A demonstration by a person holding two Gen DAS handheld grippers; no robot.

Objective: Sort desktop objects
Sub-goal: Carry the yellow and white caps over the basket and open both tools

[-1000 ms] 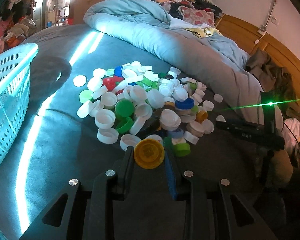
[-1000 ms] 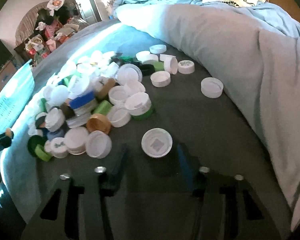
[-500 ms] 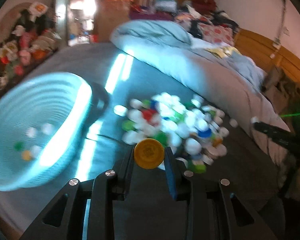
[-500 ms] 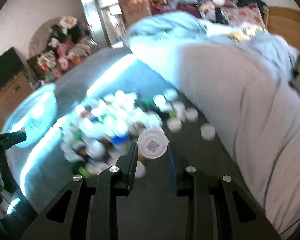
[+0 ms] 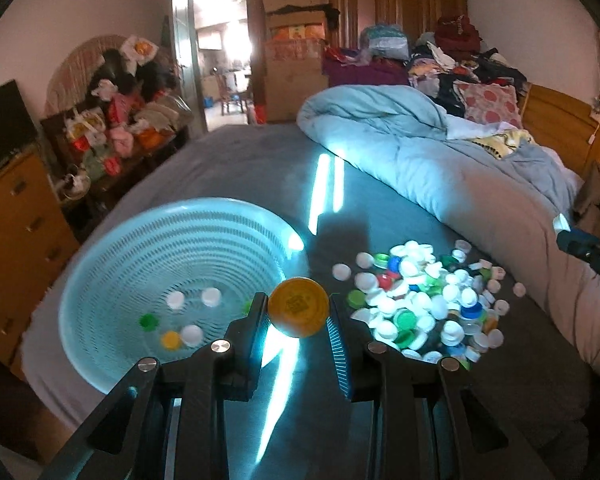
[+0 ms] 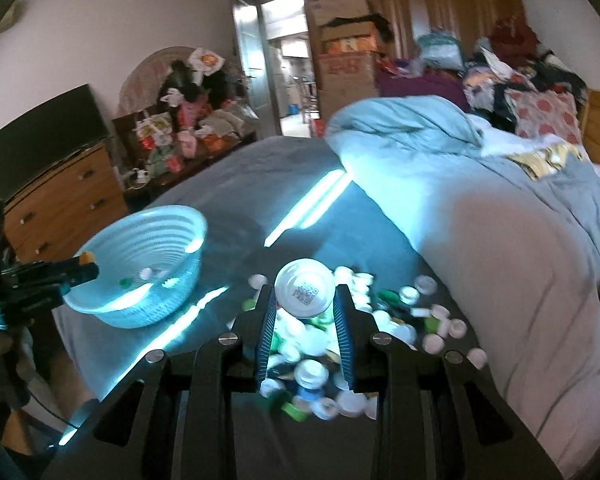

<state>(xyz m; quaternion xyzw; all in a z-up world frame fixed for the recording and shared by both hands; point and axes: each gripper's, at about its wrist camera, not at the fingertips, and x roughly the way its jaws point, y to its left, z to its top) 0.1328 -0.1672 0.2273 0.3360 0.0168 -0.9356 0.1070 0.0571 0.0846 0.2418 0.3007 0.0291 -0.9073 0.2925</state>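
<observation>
A round yellow plastic bottle cap (image 5: pixel 298 307) is being gripped between the tips of the left tongs (image 5: pixel 299 312), held above the near rim of the pale blue perforated plastic basket (image 5: pixel 148 236) on the bed (image 5: pixel 240 160). A round white plastic cap (image 6: pixel 305 294) is being clamped in the right tongs (image 6: pixel 305 300), above the heap of mixed caps (image 5: pixel 424 300).

Black two-finger gripper (image 5: pixel 299 312) frames, round silver screws, blue ribbed finger pads (image 6: pixel 267 332) (both alike)

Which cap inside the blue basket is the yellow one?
In the blue basket, the yellow cap lies nearest the camera, beside a white cap. The others are white or green.
</observation>
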